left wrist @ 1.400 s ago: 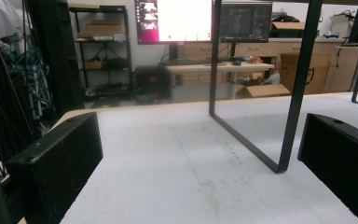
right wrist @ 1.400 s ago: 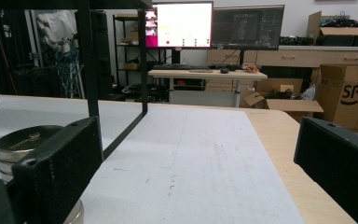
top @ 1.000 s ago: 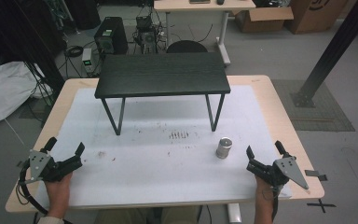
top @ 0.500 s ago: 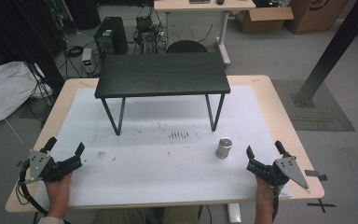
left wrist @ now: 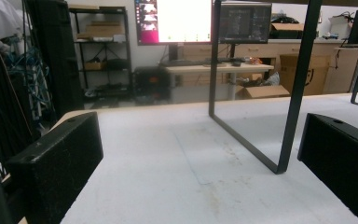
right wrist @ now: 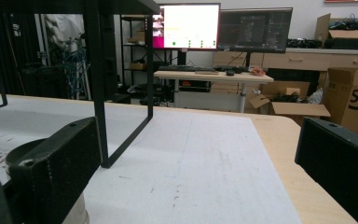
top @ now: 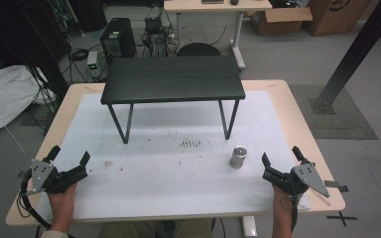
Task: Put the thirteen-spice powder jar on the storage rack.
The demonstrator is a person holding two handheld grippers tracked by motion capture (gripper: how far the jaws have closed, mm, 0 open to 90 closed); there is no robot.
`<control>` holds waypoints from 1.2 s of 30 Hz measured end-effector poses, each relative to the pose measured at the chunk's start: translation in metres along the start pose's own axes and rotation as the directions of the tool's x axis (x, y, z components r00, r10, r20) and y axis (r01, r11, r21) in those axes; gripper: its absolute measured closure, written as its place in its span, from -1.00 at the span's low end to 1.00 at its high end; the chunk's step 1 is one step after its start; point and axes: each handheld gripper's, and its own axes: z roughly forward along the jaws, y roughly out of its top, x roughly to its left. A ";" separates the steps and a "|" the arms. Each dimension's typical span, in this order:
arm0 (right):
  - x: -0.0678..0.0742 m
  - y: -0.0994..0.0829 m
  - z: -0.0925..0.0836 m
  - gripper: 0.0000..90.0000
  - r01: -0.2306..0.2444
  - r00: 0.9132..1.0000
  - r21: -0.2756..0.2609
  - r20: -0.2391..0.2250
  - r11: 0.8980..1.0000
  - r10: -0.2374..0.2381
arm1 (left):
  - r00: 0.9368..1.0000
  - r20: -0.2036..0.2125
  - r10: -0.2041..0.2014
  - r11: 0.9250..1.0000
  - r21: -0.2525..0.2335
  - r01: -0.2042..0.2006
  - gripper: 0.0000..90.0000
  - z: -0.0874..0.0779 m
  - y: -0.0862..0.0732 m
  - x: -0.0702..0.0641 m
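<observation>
Cylinder [top: 238, 156], metal and upright, stands just beside the right gripper [top: 281, 164], toward table centre; left gripper [top: 68, 162] lies well apart; both jaw pairs spread, empty.

Matt black wooden shelf [top: 172, 78], shiny metal cylinder [top: 237, 156]

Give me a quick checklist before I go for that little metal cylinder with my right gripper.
1. Right gripper open: ok, jaws spread wide.
2. Right gripper empty: ok, nothing between its jaws.
3. Metal cylinder upright on the white mat: ok.
4. Path from right gripper to cylinder: ok, bare mat between them.
5. Black shelf out of the way: ok, its nearest leg stands beyond the cylinder.
6. Left gripper out of the way: ok, open at the mat's far left corner.
</observation>
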 end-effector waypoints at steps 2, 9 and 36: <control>0.001 0.003 0.000 -0.99 0.004 1.000 -0.001 -0.008 1.000 -0.004 | 1.000 0.000 0.000 1.000 0.000 0.000 -0.99 0.000 0.000 0.000; 0.007 0.013 -0.001 -0.98 0.024 0.998 0.008 -0.051 1.000 -0.023 | 1.000 0.000 0.000 1.000 0.001 0.000 -0.99 0.000 0.000 0.000; 0.056 0.020 0.037 -0.89 0.101 0.940 0.241 -0.341 0.965 -0.014 | 1.000 0.001 -0.003 1.000 -0.002 0.003 -0.99 0.000 0.000 0.000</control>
